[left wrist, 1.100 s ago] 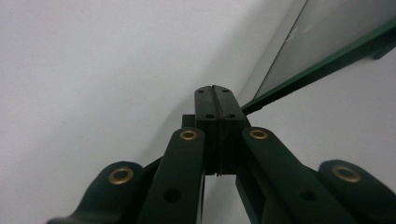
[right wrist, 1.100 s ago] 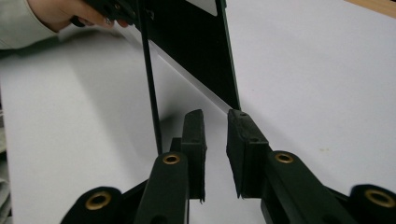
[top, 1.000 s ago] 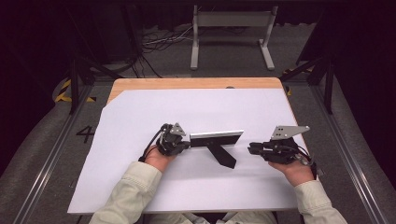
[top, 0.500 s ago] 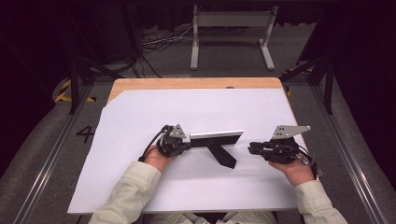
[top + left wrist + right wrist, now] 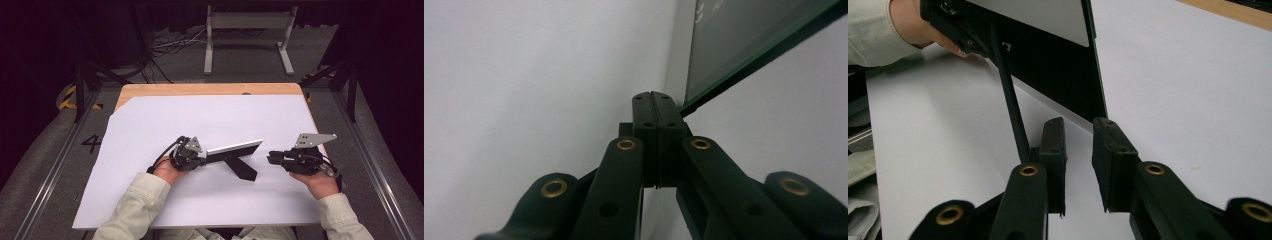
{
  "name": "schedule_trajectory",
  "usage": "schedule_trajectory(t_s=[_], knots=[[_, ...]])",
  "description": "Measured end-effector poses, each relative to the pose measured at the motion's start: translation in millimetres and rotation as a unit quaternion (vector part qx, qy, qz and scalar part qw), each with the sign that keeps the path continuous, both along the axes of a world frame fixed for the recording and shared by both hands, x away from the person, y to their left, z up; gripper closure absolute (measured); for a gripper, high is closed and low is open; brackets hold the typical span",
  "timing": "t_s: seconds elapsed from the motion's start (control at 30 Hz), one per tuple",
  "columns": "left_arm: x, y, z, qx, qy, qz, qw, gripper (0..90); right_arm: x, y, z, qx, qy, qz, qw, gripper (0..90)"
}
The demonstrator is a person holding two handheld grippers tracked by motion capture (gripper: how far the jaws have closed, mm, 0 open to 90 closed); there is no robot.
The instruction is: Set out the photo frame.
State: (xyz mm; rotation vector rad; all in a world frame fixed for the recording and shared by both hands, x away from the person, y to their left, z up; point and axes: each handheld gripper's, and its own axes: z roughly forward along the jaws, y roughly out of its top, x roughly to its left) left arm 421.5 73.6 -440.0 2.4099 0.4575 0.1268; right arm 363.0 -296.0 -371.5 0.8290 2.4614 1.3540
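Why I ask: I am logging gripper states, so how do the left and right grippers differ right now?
The left gripper has its jaws pressed shut at the picture frame's end; the right gripper has its jaws apart, holding nothing. The left touches the frame; the right sits clear of its other end. Both are hand-held, low over the white sheet, pointing inward.

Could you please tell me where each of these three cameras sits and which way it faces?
High view: above the person's side, facing forward-down on the table; forearms, both grippers.
Left gripper view: on the left gripper, jaws closed at the picture frame.
Right gripper view: on the right gripper, jaws parted, facing the frame's back.
Shared: the frame.
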Motion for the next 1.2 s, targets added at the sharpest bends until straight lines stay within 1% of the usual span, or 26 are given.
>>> schedule_trajectory(t_s=[0.07, 0.17, 0.3, 0.33, 0.4, 0.47, 0.5, 0.63, 0.67, 0.7, 0.73, 0.77, 0.83, 0.9, 0.93, 0.97, 1.03, 1.13, 1.17, 1.2], knots=[[-1.2, -1.2, 0.6, 0.002, 0.0, -0.01, 0.9999, 90.0, -0.4, -0.6, 1.0, 0.001, -0.001, -0.001, 1.0, 75.2], [-4.2, -3.2, 2.1, 0.012, 0.005, -0.03, 0.9995, 90.0, -0.8, -1.6, 2.3, 0.001, -0.003, -0.002, 1.0, 75.1], [-9.3, -8.4, 4.2, 0.024, 0.002, -0.064, 0.9976, 90.0, -1.1, -2.5, 3.2, 0.003, -0.003, -0.003, 1.0, 75.0], [-9.3, -8.4, 4.2, 0.024, 0.002, -0.064, 0.9976, 90.0, -1.1, -2.5, 3.2, 0.003, -0.003, -0.003, 1.0, 75.0], [-11.4, -11.0, 4.9, 0.027, 0.001, -0.076, 0.9967, 90.0, -1.4, -2.5, 4.0, 0.006, -0.002, -0.003, 1.0, 75.0], [-13.9, -13.5, 5.6, 0.029, 0.005, -0.09, 0.9955, 90.0, -2.1, -1.5, 5.4, 0.005, -0.004, 0.0, 1.0, 75.0], [-13.9, -13.5, 5.6, 0.029, 0.005, -0.09, 0.9955, 90.0, -2.4, -1.1, 6.0, 0.006, -0.004, 0.001, 1.0, 75.0], [-16.6, -15.9, 6.0, 0.03, 0.016, -0.106, 0.9938, 90.0, -3.3, -1.0, 7.5, 0.005, -0.006, 0.002, 1.0, 75.0], [-17.1, -16.6, 6.3, 0.032, 0.015, -0.112, 0.9931, 90.0, -3.5, -1.1, 7.8, 0.006, -0.007, 0.001, 1.0, 75.1], [-17.1, -16.6, 6.3, 0.032, 0.015, -0.112, 0.9931, 90.0, -3.5, -1.1, 7.8, 0.006, -0.007, 0.001, 1.0, 75.1], [-18.5, -18.0, 6.7, 0.034, 0.016, -0.119, 0.9922, 90.0, -3.6, -1.5, 8.1, 0.006, -0.006, 0.001, 1.0, 75.1], [-19.9, -18.9, 6.8, 0.034, 0.019, -0.122, 0.9918, 90.0, -3.5, -2.0, 8.3, 0.006, -0.007, 0.0, 1.0, 75.1], [-21.4, -20.7, 7.1, 0.035, 0.018, -0.132, 0.9905, 90.0, -3.7, -2.4, 8.5, 0.005, -0.007, 0.0, 1.0, 75.1], [-23.6, -22.4, 7.5, 0.037, 0.021, -0.14, 0.9893, 90.0, -3.7, -2.6, 8.6, 0.005, -0.007, -0.001, 1.0, 75.1], [-24.2, -23.2, 7.8, 0.039, 0.019, -0.146, 0.9884, 90.0, -3.7, -2.7, 8.6, 0.005, -0.007, -0.001, 1.0, 75.1], [-26.1, -24.0, 7.7, 0.039, 0.021, -0.147, 0.9881, 90.0, -3.7, -2.7, 8.6, 0.005, -0.006, -0.001, 1.0, 75.1], [-29.3, -26.6, 8.5, 0.044, 0.008, -0.159, 0.9862, 90.0, -3.6, -2.8, 8.5, 0.006, -0.005, -0.001, 1.0, 75.1], [-33.4, -29.4, 9.2, 0.044, 0.009, -0.172, 0.9842, 90.0, -3.7, -2.4, 8.8, 0.005, -0.006, 0.0, 1.0, 75.1], [-34.7, -30.9, 9.3, 0.044, 0.007, -0.179, 0.9829, 90.0, -3.9, -2.1, 9.1, 0.004, -0.006, 0.0, 1.0, 75.2], [-35.4, -31.4, 9.4, 0.045, 0.008, -0.18, 0.9826, 90.0, -4.2, -1.9, 9.5, 0.003, -0.006, 0.0, 1.0, 75.2]])
